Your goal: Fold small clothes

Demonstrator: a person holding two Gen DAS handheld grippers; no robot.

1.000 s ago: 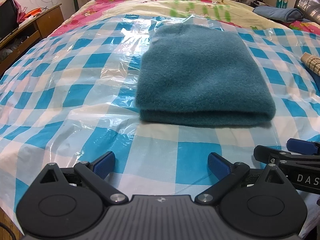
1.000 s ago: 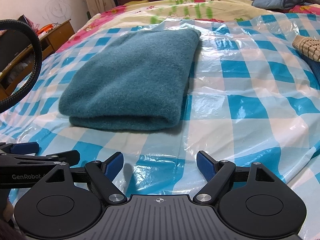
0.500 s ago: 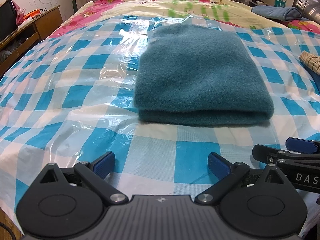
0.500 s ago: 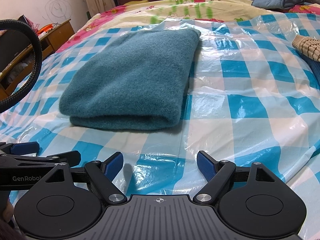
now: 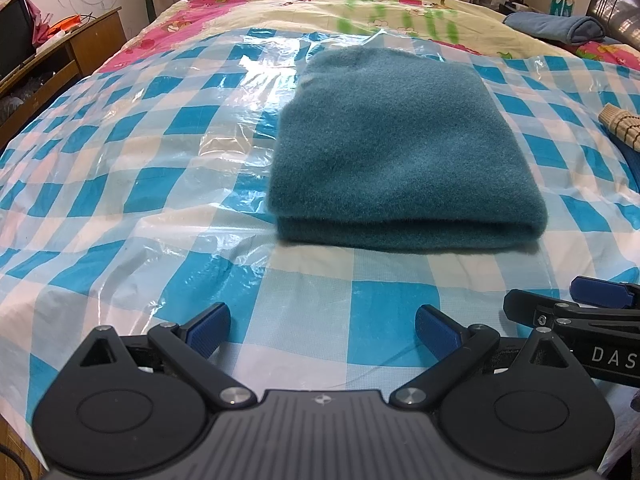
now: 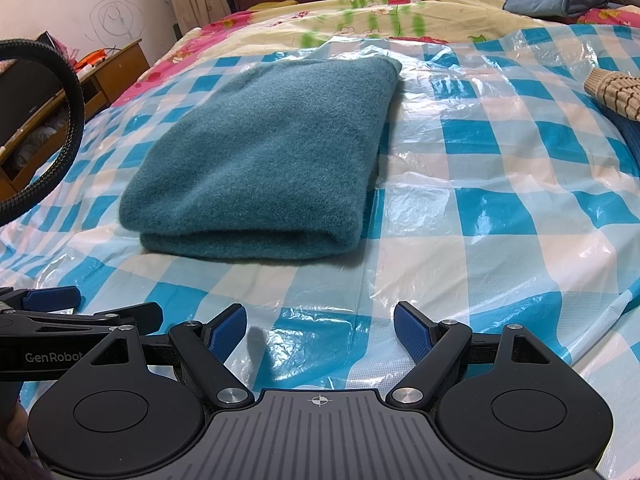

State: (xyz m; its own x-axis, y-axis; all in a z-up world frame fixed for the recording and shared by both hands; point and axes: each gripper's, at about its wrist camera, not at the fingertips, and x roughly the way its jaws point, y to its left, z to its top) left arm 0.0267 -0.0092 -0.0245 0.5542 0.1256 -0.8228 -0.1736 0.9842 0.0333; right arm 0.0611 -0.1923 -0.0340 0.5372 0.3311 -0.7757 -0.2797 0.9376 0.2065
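A teal fleece garment point(image 5: 404, 148) lies folded into a thick rectangle on the blue-and-white checked plastic sheet point(image 5: 120, 184), its folded edge facing me. It also shows in the right wrist view point(image 6: 264, 152). My left gripper point(image 5: 322, 330) is open and empty, low over the sheet, short of the garment's near edge. My right gripper point(image 6: 320, 330) is open and empty too, near the front edge, with the garment ahead to its left. Each gripper shows at the edge of the other's view.
A striped knitted piece point(image 6: 614, 94) lies at the right edge of the sheet. A folded blue cloth point(image 5: 556, 28) sits far back right on the flowered bedspread point(image 5: 360, 4). A wooden desk point(image 5: 68, 56) stands left of the bed.
Both grippers stay open and nearly still. The left view has shifted slightly, so the garment sits a little lower and to the right in it.
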